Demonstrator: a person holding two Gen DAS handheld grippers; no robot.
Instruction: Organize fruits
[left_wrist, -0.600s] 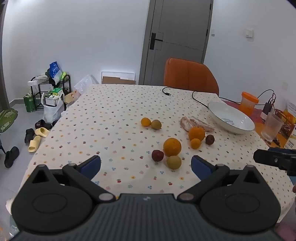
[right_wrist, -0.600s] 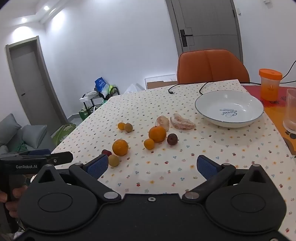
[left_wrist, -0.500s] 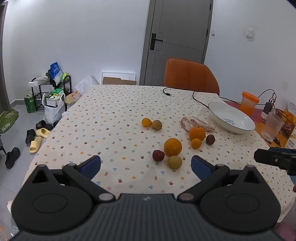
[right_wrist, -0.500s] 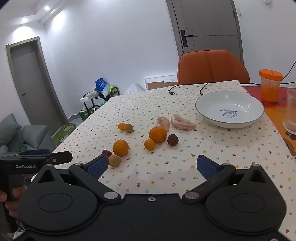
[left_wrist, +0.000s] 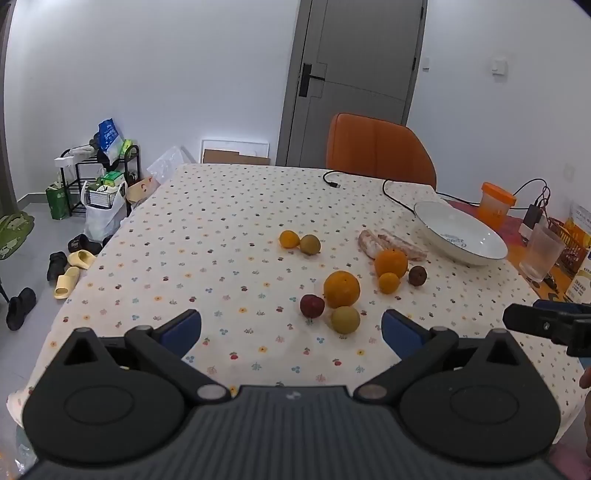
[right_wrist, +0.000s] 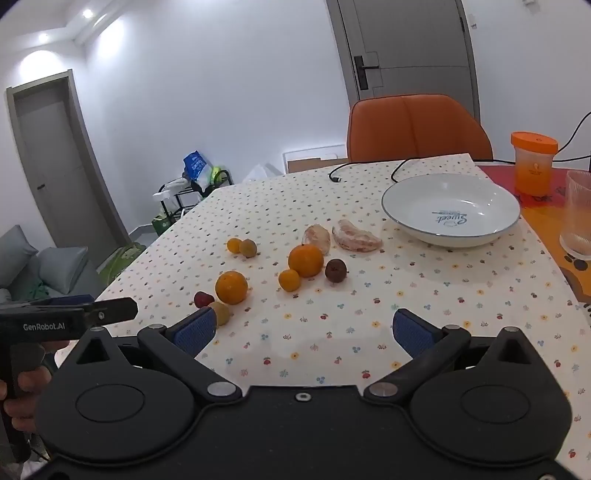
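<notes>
Several fruits lie on the flowered tablecloth. An orange (left_wrist: 341, 288) sits with a red plum (left_wrist: 312, 305) and a yellow-green fruit (left_wrist: 345, 319) beside it. Farther back are another orange (left_wrist: 390, 263), a small tangerine (left_wrist: 388, 283) and a dark brown fruit (left_wrist: 417, 275). A small tangerine (left_wrist: 289, 239) and a greenish fruit (left_wrist: 310, 244) lie behind, and peeled pomelo segments (right_wrist: 355, 239) near an empty white bowl (right_wrist: 450, 210). My left gripper (left_wrist: 291, 328) is open and empty, just short of the near trio. My right gripper (right_wrist: 303, 328) is open and empty above bare cloth.
An orange chair (left_wrist: 380, 151) stands at the table's far side. An orange-lidded jar (right_wrist: 533, 168), a glass (right_wrist: 578, 214) and black cables (left_wrist: 388, 184) are at the right. A rack, bags and slippers (left_wrist: 70, 273) are on the floor at left.
Both grippers have drifted slightly; the fruits sit a little lower and nearer in both views. Nothing was taken hold of.
</notes>
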